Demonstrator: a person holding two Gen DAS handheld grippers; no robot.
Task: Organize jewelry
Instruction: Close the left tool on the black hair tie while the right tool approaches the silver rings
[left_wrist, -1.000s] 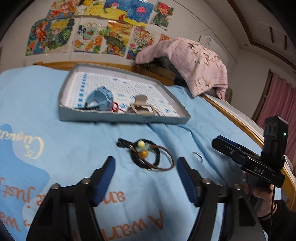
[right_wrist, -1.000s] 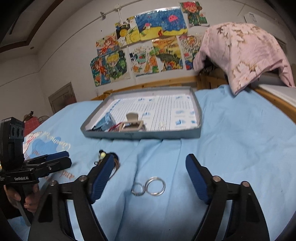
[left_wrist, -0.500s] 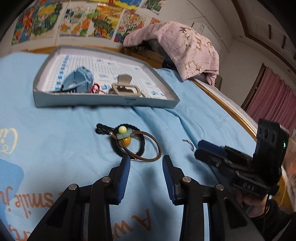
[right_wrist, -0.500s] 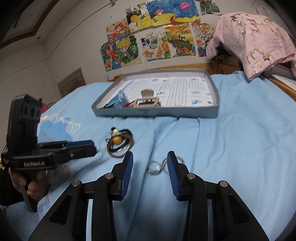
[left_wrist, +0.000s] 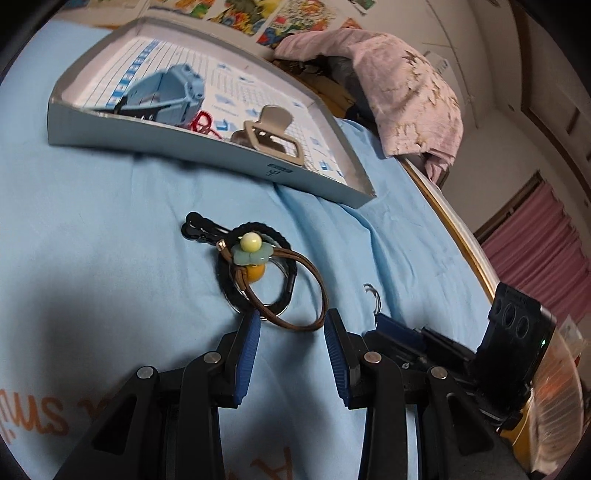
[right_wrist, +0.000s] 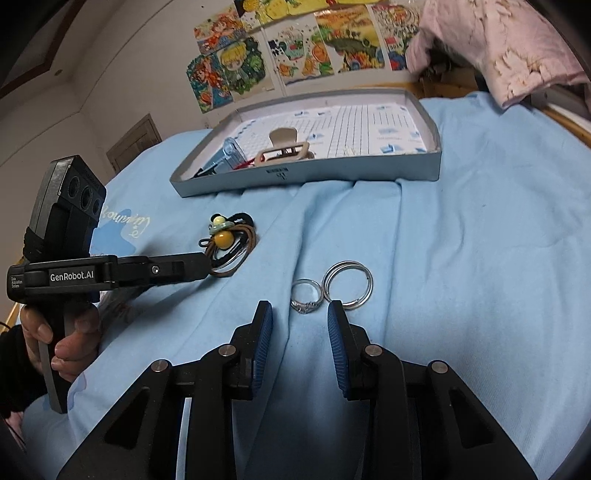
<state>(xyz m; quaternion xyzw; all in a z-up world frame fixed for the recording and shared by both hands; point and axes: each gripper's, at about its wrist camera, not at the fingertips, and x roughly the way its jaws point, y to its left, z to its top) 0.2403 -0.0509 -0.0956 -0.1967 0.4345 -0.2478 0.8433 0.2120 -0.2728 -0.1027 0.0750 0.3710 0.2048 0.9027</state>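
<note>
- The grey tray (right_wrist: 369, 168) sits in the upper centre of your right view.
- Your left gripper (left_wrist: 291, 325) stands spread, its fingertips astride the brown cord loop (left_wrist: 295, 288).
- Your right gripper (right_wrist: 300, 314) is closing, empty, just below the small ring (right_wrist: 306, 295).

Dim, fisheye-warped, dark vignetted corners

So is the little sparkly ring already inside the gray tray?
No, the sparkly ring lies on the blue sheet, well in front of the gray tray.
</note>
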